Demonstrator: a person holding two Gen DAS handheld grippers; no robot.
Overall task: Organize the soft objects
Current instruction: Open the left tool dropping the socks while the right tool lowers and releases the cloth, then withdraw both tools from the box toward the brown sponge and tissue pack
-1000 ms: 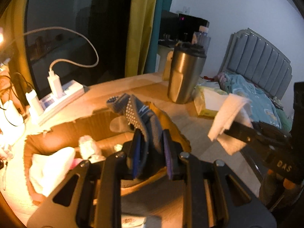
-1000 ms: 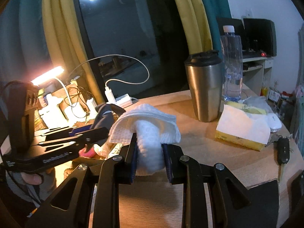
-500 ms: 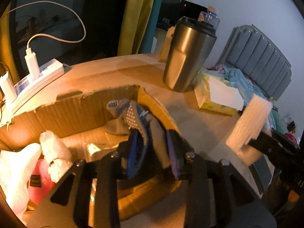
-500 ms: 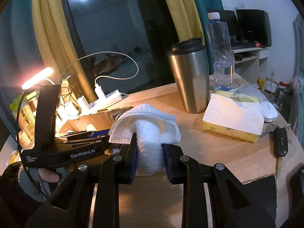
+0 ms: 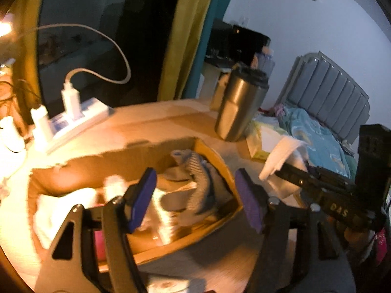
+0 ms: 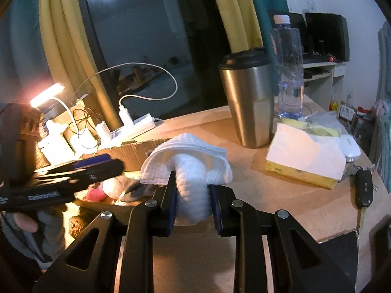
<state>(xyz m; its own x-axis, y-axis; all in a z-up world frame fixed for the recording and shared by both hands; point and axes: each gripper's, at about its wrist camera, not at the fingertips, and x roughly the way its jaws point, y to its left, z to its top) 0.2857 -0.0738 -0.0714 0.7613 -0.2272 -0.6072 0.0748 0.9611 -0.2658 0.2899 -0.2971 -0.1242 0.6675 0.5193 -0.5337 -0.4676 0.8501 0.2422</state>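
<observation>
A cardboard box (image 5: 217,156) lies on the wooden table and holds soft things. A grey sock (image 5: 202,185) lies in its right end, with white cloths (image 5: 61,210) and a pink item at the left. My left gripper (image 5: 195,200) hangs open and empty just above the box. My right gripper (image 6: 193,195) is shut on a white cloth (image 6: 188,156), held right of the box. That cloth also shows in the left wrist view (image 5: 281,156). The box shows in the right wrist view (image 6: 132,151).
A steel tumbler (image 6: 249,100) and a water bottle (image 6: 288,70) stand behind. A tissue pack (image 6: 305,161), a white mouse and a car key (image 6: 364,190) lie at the right. A power strip (image 5: 78,124) with chargers and a lamp sit at the left.
My left gripper has opened and let the grey sock drop into the box. My right gripper still holds the white cloth and has moved closer to the box.
</observation>
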